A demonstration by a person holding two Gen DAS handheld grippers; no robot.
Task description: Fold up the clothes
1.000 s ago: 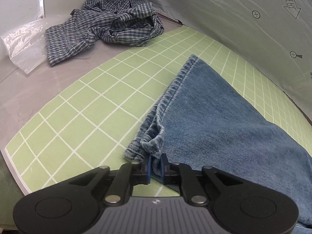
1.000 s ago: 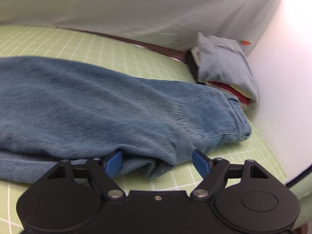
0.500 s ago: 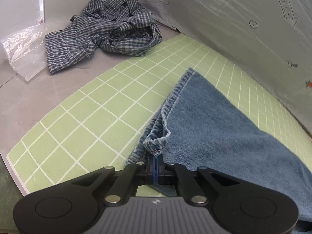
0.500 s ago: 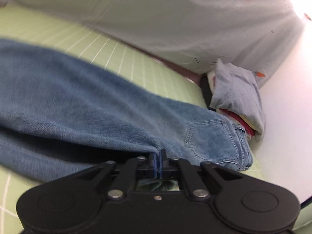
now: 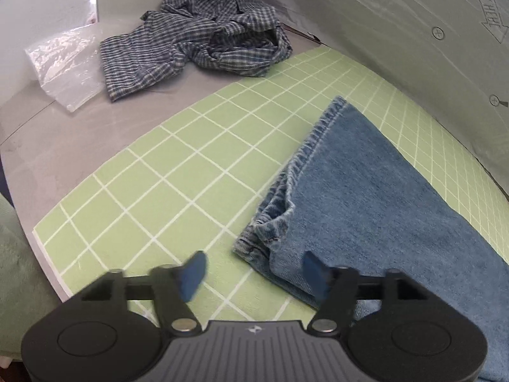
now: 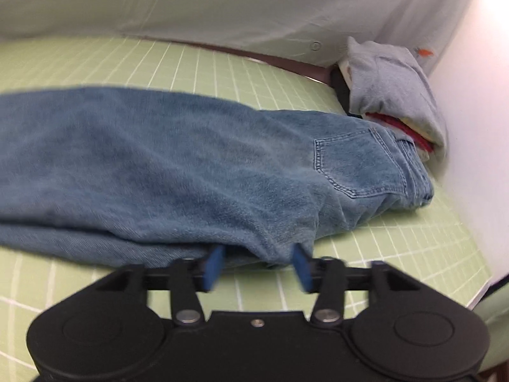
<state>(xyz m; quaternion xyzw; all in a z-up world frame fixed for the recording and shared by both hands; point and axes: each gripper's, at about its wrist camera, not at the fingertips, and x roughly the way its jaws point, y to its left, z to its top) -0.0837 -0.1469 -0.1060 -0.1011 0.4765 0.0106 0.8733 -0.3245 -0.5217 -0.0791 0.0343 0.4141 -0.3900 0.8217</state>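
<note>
2 opening grippers (image 5: 254,270) (image 6: 257,265) beside jeans (image 5: 381,197).

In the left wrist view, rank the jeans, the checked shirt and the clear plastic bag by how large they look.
1. jeans, largest, though nearest the camera and cut off by the frame.
2. checked shirt, crumpled, farther back.
3. clear plastic bag, smallest; it lies about as far back as the shirt, so that ranking seems fair.

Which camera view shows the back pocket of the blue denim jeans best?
The right wrist view shows it best: the stitched back pocket lies in plain sight near the waistband of the blue denim jeans. The left wrist view shows only the hem end of a jeans leg on the green grid mat, no pocket.
</note>
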